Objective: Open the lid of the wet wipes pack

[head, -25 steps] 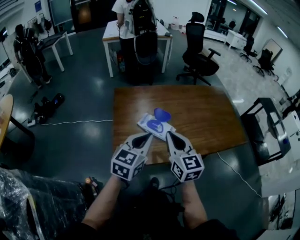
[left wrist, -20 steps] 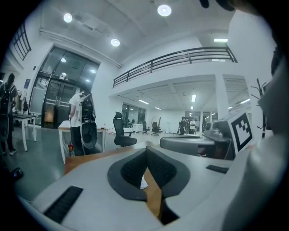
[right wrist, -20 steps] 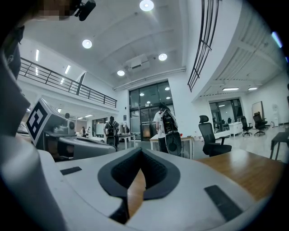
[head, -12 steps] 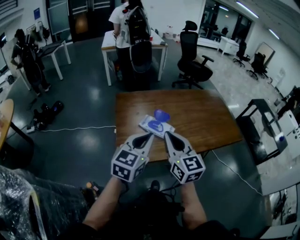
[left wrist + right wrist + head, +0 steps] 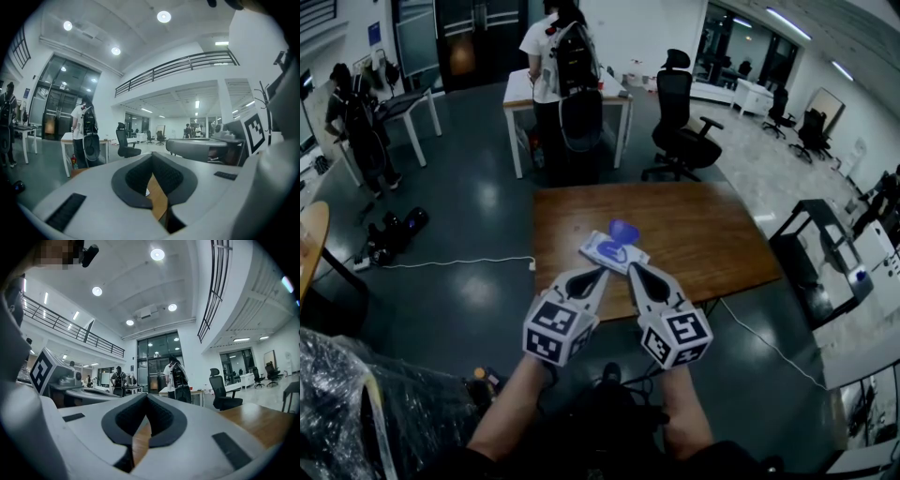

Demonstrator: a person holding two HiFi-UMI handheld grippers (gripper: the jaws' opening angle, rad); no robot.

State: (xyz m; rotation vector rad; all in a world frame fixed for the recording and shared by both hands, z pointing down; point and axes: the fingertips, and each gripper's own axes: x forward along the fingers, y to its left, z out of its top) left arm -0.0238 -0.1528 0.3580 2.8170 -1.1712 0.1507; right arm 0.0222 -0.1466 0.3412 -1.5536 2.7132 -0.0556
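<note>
The white wet wipes pack point(image 5: 610, 251) lies on the brown wooden table point(image 5: 703, 234), near its front edge. Its blue lid point(image 5: 623, 230) stands open at the far end. My left gripper point(image 5: 598, 274) and right gripper point(image 5: 635, 272) hover side by side just short of the pack, both shut and empty, tips pointing at it. In the left gripper view the left gripper point(image 5: 152, 160) shows its dark pads closed, with a strip of table wood below them. The right gripper point(image 5: 146, 400) looks the same in its own view, level over the table point(image 5: 262, 420).
Behind the table stand a black office chair point(image 5: 680, 131) and a white desk point(image 5: 525, 89) with a person wearing a backpack point(image 5: 567, 56). A white cable point(image 5: 459, 262) runs across the dark floor at left. A plastic-wrapped bundle point(image 5: 337, 403) sits lower left, a black frame point(image 5: 820, 253) at right.
Both grippers have risen a little and drawn slightly back from the pack. The pack stays put with its lid open.
</note>
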